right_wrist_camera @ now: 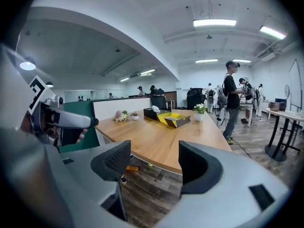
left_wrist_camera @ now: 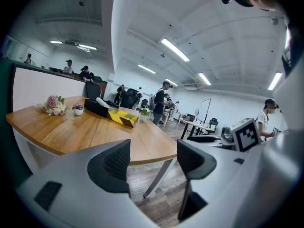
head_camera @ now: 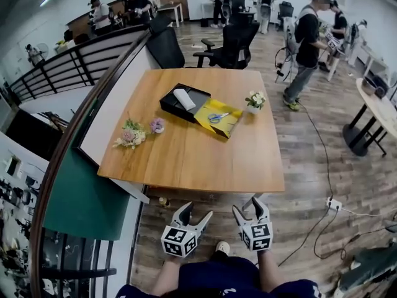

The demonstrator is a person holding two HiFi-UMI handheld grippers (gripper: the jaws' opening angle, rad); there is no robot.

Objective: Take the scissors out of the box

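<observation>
A busy open office with a plank floor; nearest me, short of the table's (head_camera: 186,160) edge, the left gripper (head_camera: 193,215) and right gripper (head_camera: 248,208) hang low, both with jaws apart and nothing between them. Well across the table, the scissors (head_camera: 217,117) lie flat in the yellow box (head_camera: 232,128), beside a black box (head_camera: 170,101). I'd judge them light and stiff with slick blades, so the blue handles or the pivot look the surest place to pinch, lifting one end off the shallow floor.
</observation>
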